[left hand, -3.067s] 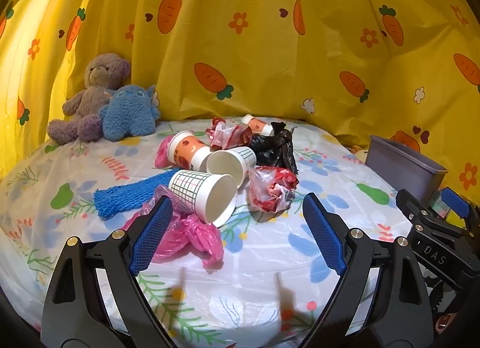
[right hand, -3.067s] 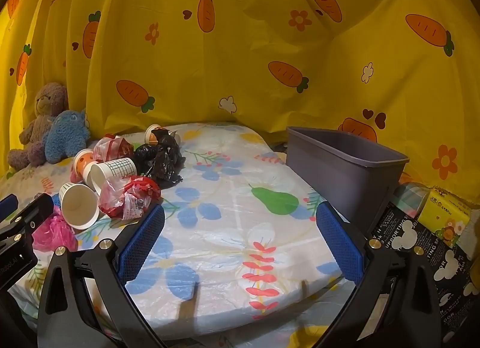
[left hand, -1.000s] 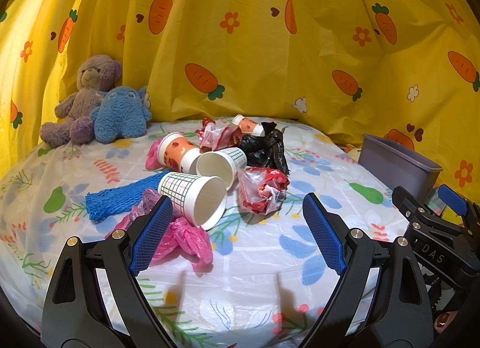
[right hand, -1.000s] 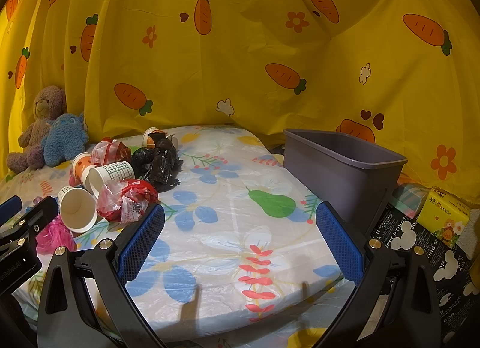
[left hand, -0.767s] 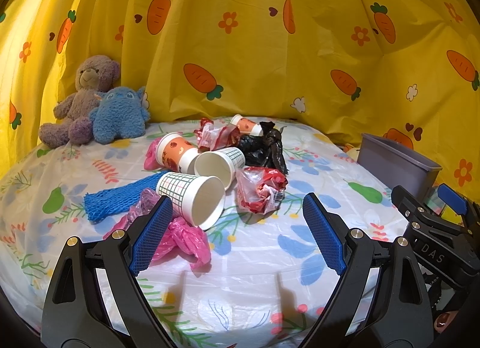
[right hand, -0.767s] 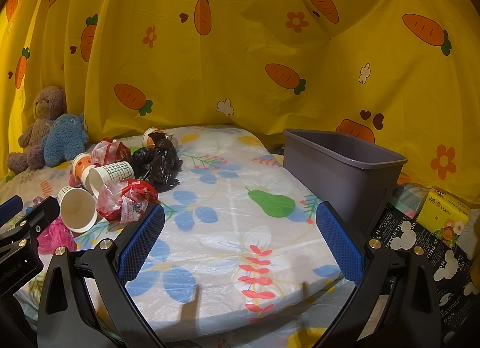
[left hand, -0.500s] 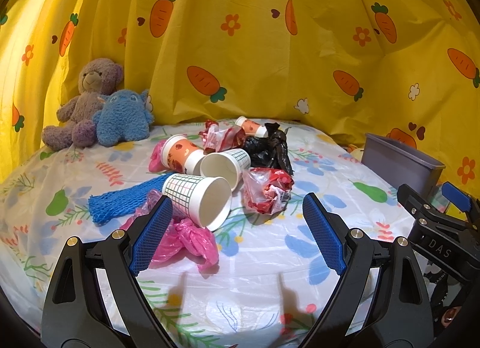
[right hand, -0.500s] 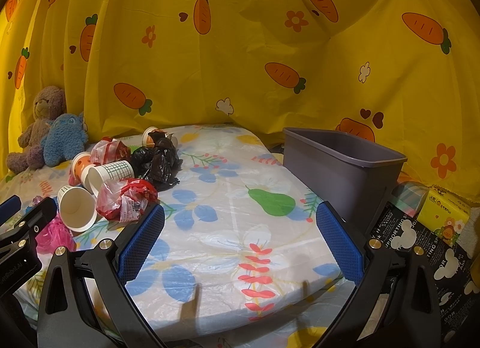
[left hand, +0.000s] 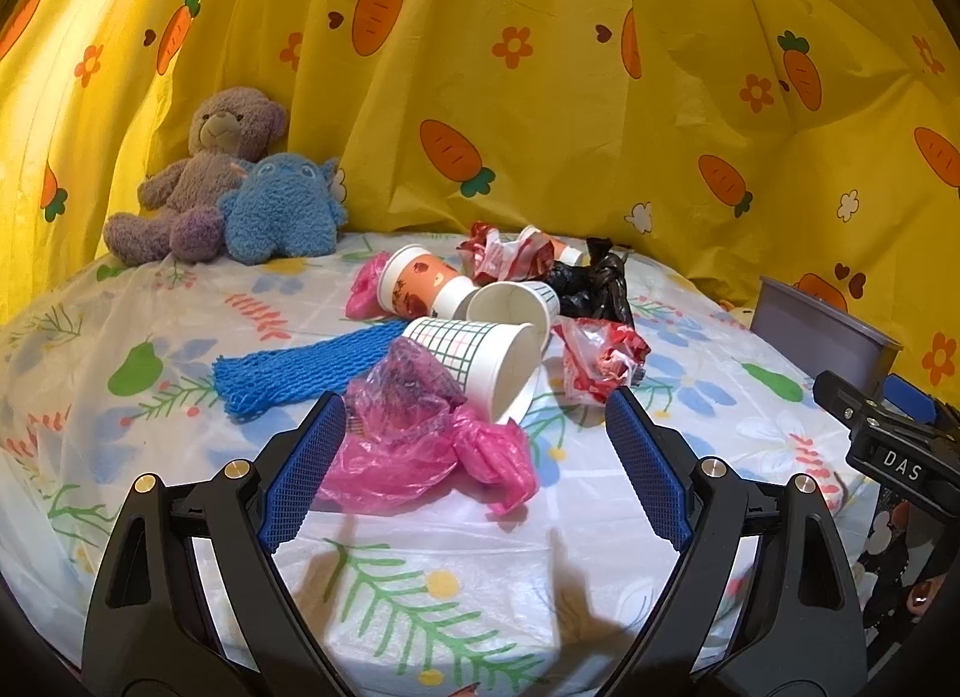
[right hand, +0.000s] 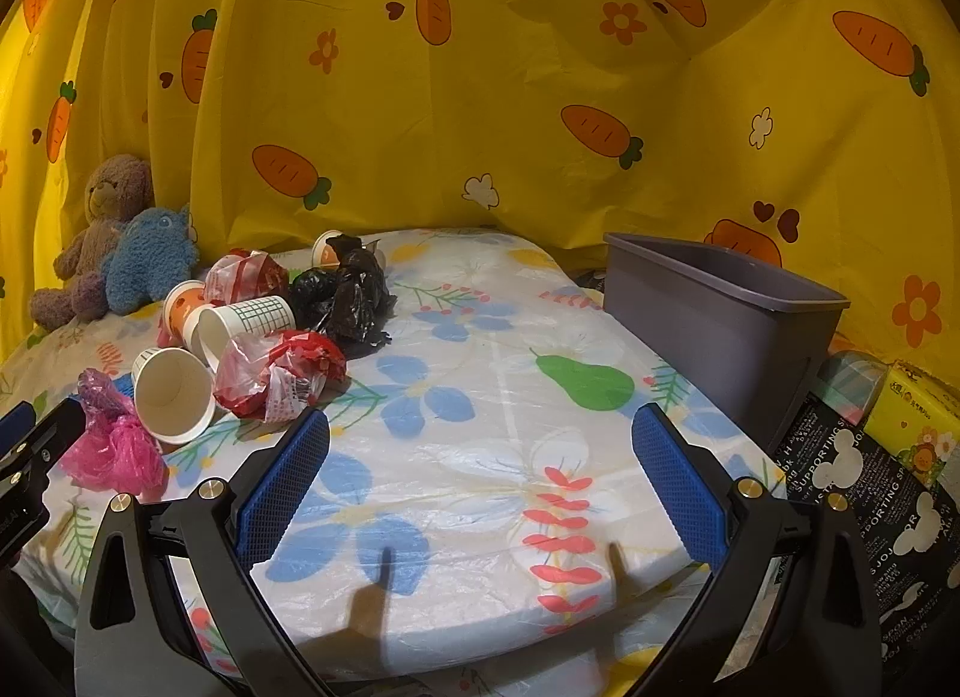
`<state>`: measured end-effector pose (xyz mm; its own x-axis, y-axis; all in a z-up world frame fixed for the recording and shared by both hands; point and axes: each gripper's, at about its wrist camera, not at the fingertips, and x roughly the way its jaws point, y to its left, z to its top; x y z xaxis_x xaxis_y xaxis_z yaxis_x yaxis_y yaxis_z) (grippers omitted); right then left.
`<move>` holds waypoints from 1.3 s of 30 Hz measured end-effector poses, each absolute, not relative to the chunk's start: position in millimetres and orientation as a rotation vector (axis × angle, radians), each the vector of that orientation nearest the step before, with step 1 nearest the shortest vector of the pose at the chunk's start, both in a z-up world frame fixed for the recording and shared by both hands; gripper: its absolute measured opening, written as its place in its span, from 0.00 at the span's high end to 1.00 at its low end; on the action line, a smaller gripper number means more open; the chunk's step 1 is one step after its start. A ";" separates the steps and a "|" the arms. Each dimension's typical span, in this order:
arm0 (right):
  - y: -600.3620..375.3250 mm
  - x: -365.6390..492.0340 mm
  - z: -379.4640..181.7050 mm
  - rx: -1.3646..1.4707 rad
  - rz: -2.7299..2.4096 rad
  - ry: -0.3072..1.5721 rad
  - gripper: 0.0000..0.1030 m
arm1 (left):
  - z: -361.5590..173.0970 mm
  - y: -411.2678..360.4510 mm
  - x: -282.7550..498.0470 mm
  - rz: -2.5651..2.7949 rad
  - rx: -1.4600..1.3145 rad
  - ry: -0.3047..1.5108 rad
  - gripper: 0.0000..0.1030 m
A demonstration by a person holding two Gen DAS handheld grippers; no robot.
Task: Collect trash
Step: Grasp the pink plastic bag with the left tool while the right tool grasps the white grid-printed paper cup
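Well, grey bin [right hand: 720, 301] interior hidden; checked cups [right hand: 171, 394] empty.

Trash pile on the floral plastic sheet: crumpled pink plastic bag [left hand: 414, 445] nearest, touching a tipped grid-print paper cup [left hand: 480, 358] lying on its side, mouth open. Behind: second grid cup [left hand: 516, 307], orange-print cup [left hand: 420, 292], crumpled red-white wrapper [left hand: 600, 358], black bag [left hand: 591, 289], blue foam net sleeve [left hand: 300, 367] lying flat. Grey plastic bin [right hand: 720, 313] stands upright off the sheet's far edge, well apart.
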<state>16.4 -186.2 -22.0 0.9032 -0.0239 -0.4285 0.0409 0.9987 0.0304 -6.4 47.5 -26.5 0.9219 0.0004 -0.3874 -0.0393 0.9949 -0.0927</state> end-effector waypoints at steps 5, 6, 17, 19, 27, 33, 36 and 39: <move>-172.7 20.2 -29.8 0.035 0.022 0.460 0.05 | -42.4 59.2 1.2 0.004 -0.123 0.472 0.27; -169.4 21.3 -30.8 0.032 0.033 0.463 0.05 | -44.7 59.4 4.6 -0.002 -0.125 0.487 0.31; -130.5 32.1 -34.3 0.020 0.206 0.486 0.05 | -60.9 78.7 41.2 -0.003 -0.203 0.648 0.68; -121.2 35.5 -35.0 0.016 0.242 0.493 0.05 | -61.3 81.3 42.8 -0.007 -0.218 0.650 0.76; -90.8 49.9 -36.7 0.022 0.368 0.532 0.24 | -52.5 87.5 36.7 -0.017 -0.227 0.605 0.95; -58.8 64.3 -38.2 0.024 0.467 0.576 0.40 | -33.0 105.5 20.4 0.035 -0.247 0.523 0.95; -41.1 73.2 -38.7 0.015 0.495 0.593 0.45 | -29.2 117.2 18.5 0.080 -0.253 0.506 0.95; -24.8 84.0 -41.4 0.002 0.503 0.613 0.55 | -28.4 125.7 21.0 0.095 -0.275 0.510 0.95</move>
